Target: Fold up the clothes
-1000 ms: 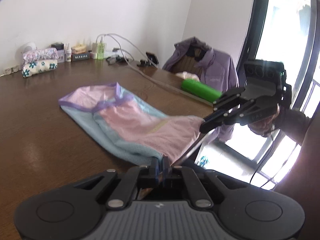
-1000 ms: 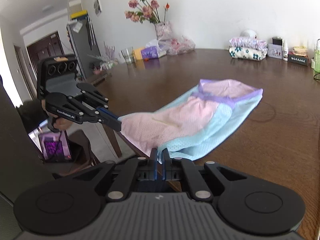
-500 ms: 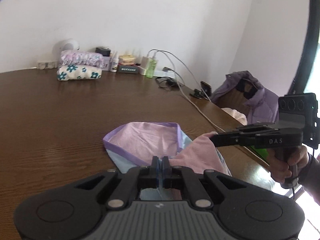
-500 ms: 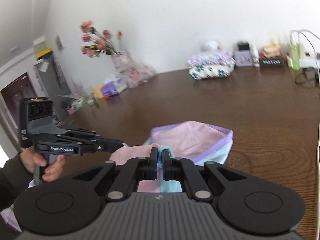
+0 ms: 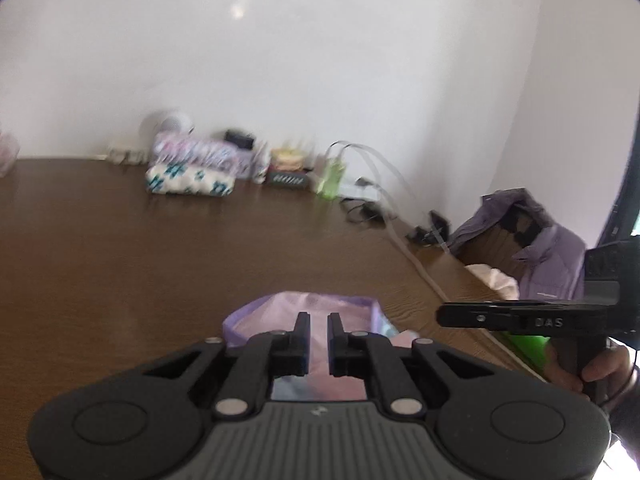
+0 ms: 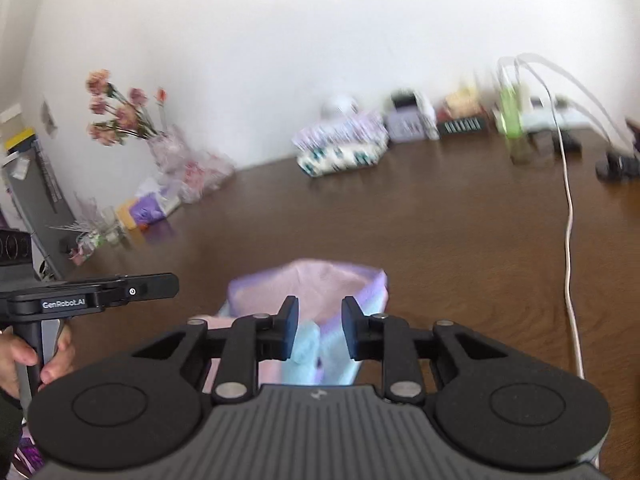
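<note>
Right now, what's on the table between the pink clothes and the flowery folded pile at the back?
Nothing: in the left wrist view, only bare brown table lies between the pink garment and the folded pile.

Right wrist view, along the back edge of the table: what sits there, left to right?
Flowers → folded cloth stack → purple box → green bottle → white cable.

White wall [image 5: 320, 60], brown wooden table [image 5: 120, 260]

Right gripper [image 6: 319, 316] fingers spread above the folded pink-blue garment [image 6: 320, 288] on the table [image 6: 460, 240].
</note>
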Tool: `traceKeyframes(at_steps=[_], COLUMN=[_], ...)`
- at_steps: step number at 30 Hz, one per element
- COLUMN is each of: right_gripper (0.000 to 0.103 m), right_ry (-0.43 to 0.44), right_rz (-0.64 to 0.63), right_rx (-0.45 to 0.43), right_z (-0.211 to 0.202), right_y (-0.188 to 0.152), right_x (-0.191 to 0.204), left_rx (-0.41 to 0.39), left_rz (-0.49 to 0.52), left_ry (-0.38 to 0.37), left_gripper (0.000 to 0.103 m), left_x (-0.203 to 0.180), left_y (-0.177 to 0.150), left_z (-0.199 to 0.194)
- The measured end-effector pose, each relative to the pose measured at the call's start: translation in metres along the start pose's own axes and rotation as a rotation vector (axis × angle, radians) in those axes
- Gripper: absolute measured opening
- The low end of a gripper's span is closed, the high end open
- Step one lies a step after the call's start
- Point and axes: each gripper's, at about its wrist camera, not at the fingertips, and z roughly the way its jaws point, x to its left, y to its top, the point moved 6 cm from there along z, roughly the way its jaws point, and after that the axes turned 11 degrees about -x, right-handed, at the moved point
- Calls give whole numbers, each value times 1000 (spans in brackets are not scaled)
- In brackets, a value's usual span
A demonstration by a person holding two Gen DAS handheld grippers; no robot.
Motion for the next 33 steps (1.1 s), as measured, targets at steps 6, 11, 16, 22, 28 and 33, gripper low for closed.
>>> traceKeyframes(at_steps=[6,11,16,22,28,33], right_gripper=[9,9,8,9,9,13], right_ry=[44,3,-39,-62,-116,-185], right_rz=[-120,-140,-123,-138,-107,28], right_rx=[105,176,171,147,158,118], right_z=[23,32,25,25,46,27], right_y=[-22,-42,-52,-32,-28,-28], right_x=[32,34,26,34,25,1], left_rx=[139,171,135,114,168,141], left_rz=[81,128,139,155,63,-77], left_ry=[7,35,24,112,129,132], left_gripper=[9,9,9,24,28,35], left_x=[-24,-24,-20,-5,10,25], left_y=[-35,-52,-64,-41,-47,-40], left_z=[26,25,23,16,26,19])
